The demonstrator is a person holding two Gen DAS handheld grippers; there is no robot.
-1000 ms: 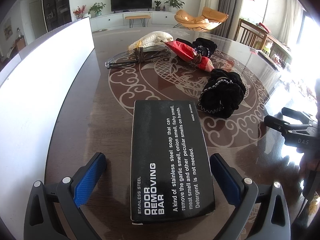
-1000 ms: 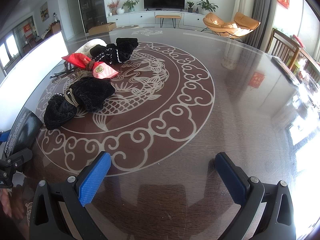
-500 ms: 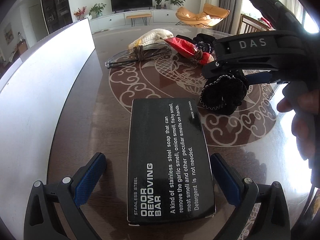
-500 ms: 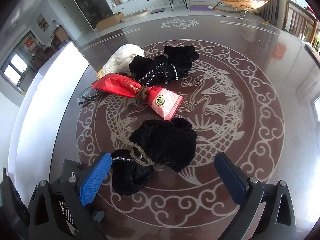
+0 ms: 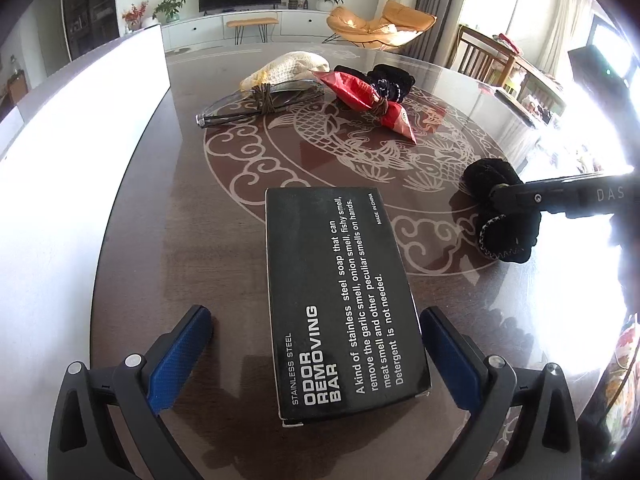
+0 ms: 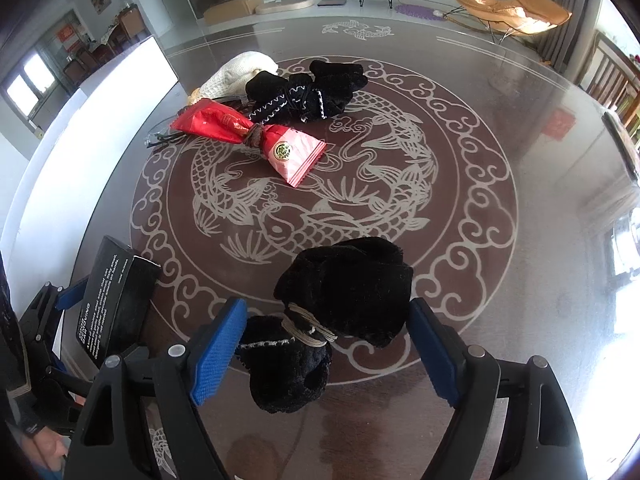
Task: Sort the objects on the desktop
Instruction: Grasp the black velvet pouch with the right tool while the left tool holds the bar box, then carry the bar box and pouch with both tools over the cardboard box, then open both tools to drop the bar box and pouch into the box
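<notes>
A black box [image 5: 340, 300] printed "ODOR REMOVING BAR" lies on the dark table between the open fingers of my left gripper [image 5: 316, 344]; it also shows in the right wrist view [image 6: 114, 296]. A black velvet bundle [image 6: 340, 304] tied with cord lies between the open fingers of my right gripper [image 6: 324, 344], near their tips. The same bundle [image 5: 500, 212] shows at the right of the left wrist view, under the right gripper's finger [image 5: 560, 196]. Neither gripper is closed on anything.
Farther back lie a red tied packet [image 6: 256, 140], a second black velvet bundle [image 6: 308, 92], a cream knitted item [image 6: 236, 72] and tied glasses [image 5: 260, 100]. A white board [image 5: 80, 152] stands along the table's left edge. Chairs stand beyond the right edge.
My right gripper has swung left and come down around the black velvet bundle, which now lies between its fingers. The left gripper and the box have barely moved.
</notes>
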